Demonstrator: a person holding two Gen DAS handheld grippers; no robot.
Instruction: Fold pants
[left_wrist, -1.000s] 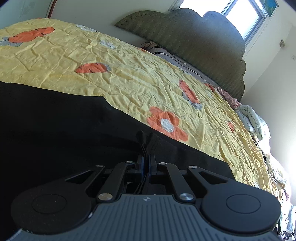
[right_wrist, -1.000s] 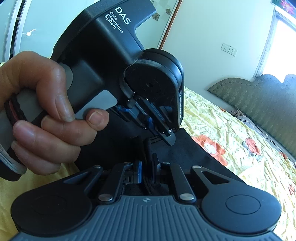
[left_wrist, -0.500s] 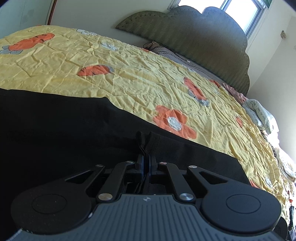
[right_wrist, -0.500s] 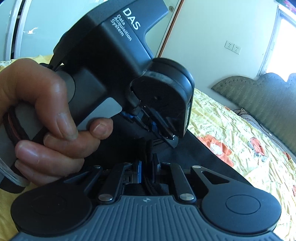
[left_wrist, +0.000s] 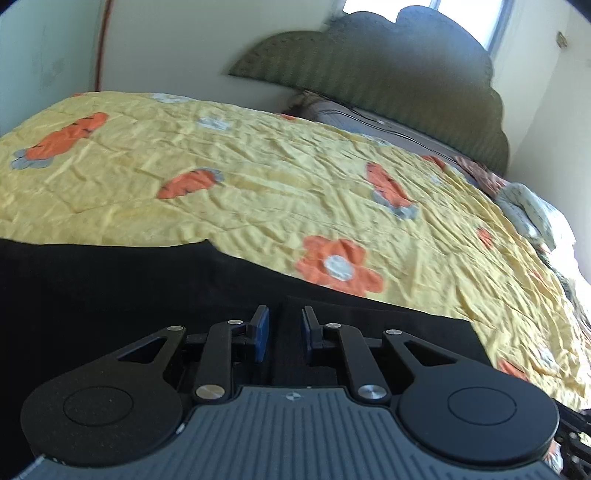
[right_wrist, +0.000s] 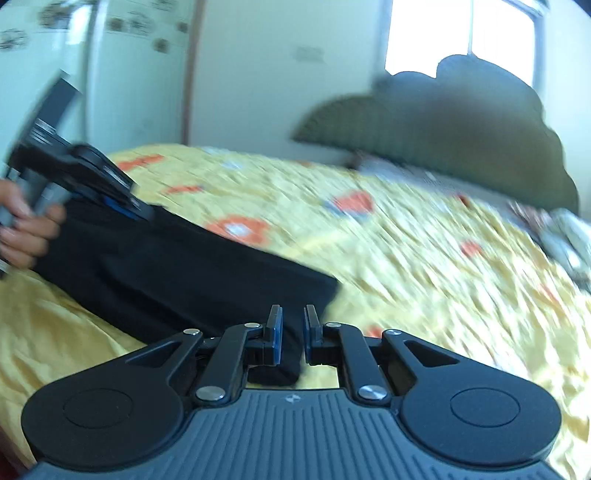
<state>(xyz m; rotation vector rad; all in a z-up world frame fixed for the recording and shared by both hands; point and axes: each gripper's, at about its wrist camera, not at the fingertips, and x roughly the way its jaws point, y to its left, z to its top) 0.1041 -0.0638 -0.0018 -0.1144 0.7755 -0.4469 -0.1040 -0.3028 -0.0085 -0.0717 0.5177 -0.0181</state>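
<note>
The bed (left_wrist: 258, 177), under a yellow flowered quilt, carries the black pants (right_wrist: 177, 266), which lie flat as a long dark band along its near edge. In the right wrist view the band's long axis runs from about 10 o'clock, where the left gripper (right_wrist: 122, 208) sits at its far end, down to 5 o'clock, where the near end lies between the jaws of the right gripper (right_wrist: 293, 332). Both pairs of jaws stand parted, with cloth in the gap but no pinch on it; the left gripper (left_wrist: 282, 332) shows this in its own view. I judge this a release after a fold was laid down. The next move likely calls for taking one short end and carrying it over to the other.
</note>
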